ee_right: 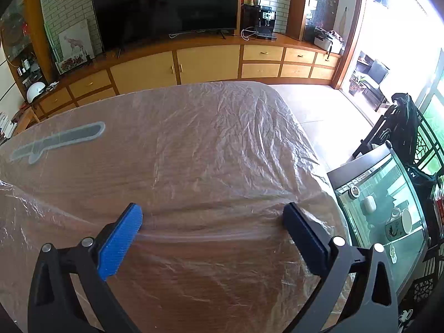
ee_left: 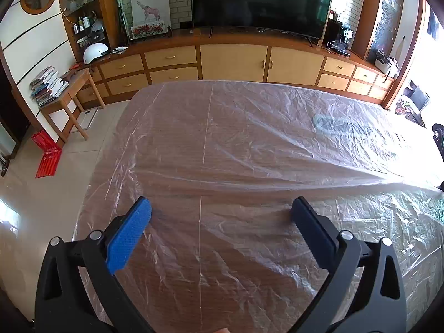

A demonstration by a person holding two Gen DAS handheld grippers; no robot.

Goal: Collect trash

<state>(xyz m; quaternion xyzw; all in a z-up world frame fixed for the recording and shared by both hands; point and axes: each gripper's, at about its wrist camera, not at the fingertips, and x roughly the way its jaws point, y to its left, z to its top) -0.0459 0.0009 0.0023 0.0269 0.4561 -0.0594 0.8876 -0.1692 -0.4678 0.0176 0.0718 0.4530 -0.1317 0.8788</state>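
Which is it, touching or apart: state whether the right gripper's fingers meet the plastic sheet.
Cannot tell. In the right wrist view the right gripper stands wide open, its fingertips overlapping the plastic sheet in the image, but neither contact nor gap shows.

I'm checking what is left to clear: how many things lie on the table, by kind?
Plastic sheet: 1
Knife-shaped print: 1
Loose trash: 0
Total: 2

Grey knife-shaped outline [ee_right: 59, 141] lies blurred beneath the wrinkled clear plastic sheet [ee_right: 208, 144], whether object or print not resolvable; far right end of the brown wooden table [ee_left: 433, 166] lost in window glare; black television [ee_left: 260, 2] cut by top edge.
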